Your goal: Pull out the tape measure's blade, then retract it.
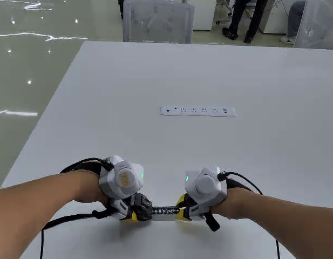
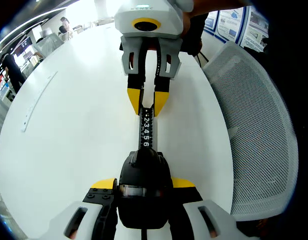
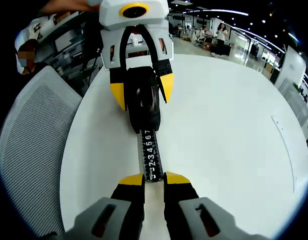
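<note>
My left gripper clamps the tape measure case near the table's front edge, and my right gripper pinches the blade by its tip. The short blade runs straight between them, so pulling means drawing the right directly away along that line.

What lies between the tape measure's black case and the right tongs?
A short stretch of pulled-out blade, marked with numbers, runs from the case to the right tongs. Both gripper views show it.

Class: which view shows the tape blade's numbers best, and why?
Right gripper view: the blade runs up the centre, digits large. Left gripper view shows them smaller; head view, a tiny unreadable strip.
</note>
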Available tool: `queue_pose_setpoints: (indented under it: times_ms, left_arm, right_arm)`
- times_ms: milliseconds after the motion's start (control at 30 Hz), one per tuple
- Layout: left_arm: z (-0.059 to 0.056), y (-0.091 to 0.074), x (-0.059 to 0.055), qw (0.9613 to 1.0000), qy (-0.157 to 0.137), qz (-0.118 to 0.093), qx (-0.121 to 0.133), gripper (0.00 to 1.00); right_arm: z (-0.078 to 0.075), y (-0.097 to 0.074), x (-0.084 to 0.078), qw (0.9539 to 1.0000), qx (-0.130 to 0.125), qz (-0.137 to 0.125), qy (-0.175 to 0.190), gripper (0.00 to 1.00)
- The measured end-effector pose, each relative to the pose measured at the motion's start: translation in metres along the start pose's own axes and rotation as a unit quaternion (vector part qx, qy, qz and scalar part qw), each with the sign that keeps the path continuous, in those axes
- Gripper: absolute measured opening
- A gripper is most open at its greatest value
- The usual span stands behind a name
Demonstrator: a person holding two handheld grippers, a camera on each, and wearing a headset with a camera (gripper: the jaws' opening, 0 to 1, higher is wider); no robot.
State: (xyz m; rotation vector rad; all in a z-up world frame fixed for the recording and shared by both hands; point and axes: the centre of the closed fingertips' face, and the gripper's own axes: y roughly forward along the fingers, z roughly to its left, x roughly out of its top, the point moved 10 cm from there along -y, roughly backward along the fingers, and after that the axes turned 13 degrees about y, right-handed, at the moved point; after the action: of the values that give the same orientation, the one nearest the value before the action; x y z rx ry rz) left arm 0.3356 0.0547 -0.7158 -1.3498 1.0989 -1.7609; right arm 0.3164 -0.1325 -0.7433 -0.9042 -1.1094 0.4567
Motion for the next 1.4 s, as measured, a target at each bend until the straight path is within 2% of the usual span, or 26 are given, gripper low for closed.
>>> queue_pose_setpoints:
  times_ms: [1400]
  left_arm:
    - [0.001, 0.001, 0.000, 1.0000, 0.000, 0.001, 0.000, 0.36]
  right_arm:
    - [-0.012, -0.023, -0.032, 0.9995, -0.015, 0.006, 0.026, 0.12]
